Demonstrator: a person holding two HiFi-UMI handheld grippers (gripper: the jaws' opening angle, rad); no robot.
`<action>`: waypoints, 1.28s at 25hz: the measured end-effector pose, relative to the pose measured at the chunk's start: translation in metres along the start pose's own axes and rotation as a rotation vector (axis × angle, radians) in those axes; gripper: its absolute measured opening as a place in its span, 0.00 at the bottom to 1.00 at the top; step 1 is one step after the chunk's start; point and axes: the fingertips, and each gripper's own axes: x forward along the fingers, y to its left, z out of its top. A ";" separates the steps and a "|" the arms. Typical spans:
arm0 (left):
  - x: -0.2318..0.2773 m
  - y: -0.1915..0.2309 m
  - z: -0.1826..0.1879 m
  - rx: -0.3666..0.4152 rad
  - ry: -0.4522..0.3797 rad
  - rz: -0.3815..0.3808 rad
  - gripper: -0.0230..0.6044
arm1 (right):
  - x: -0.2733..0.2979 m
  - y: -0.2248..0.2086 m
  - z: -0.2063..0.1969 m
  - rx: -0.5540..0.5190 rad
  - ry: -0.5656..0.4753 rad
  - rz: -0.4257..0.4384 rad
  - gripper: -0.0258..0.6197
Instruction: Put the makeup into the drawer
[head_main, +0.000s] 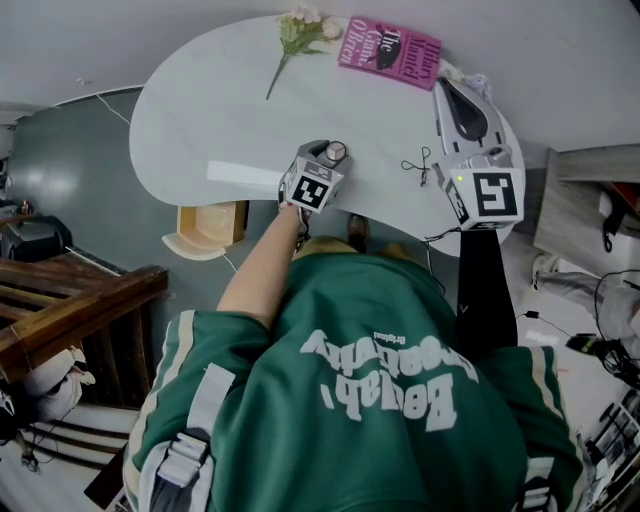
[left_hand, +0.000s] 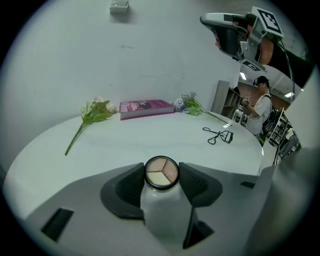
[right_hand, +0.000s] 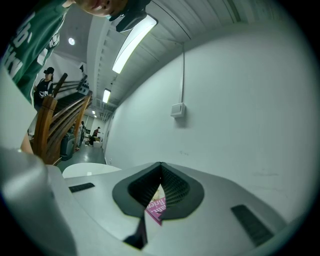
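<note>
Black-rimmed makeup compact (left_hand: 161, 173) apparently clamped in left hand-held gripper (left_hand: 161, 169), right hand-held gripper (right_hand: 160, 173) closed, drawer (head_main: 205, 230) part-hidden

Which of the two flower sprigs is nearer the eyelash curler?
The right-hand sprig, at the pink book's right end in the left gripper view; its stem reaches toward the eyelash curler. The left-hand sprig lies at the other end.

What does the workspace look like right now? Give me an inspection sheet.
Surface: rounded white table, no spills seen.
Job's things: round black three-shade makeup compact; light wooden drawer open below the table edge.
Clutter: black eyelash curler, pink book, green flower sprig.
Grippers: left gripper shut on the compact; right gripper shut, empty.
Cables: black cables on the floor, right.
Surroundings: dark wooden furniture left; person in the background.
</note>
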 end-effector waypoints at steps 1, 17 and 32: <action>-0.005 0.000 0.009 0.013 -0.022 0.006 0.42 | 0.001 0.000 0.001 0.000 -0.003 0.000 0.05; -0.171 0.005 0.239 0.246 -0.557 0.167 0.42 | 0.022 0.009 0.027 -0.027 -0.073 0.039 0.05; -0.238 0.053 0.219 0.153 -0.602 0.342 0.42 | 0.061 0.071 0.042 -0.024 -0.105 0.183 0.05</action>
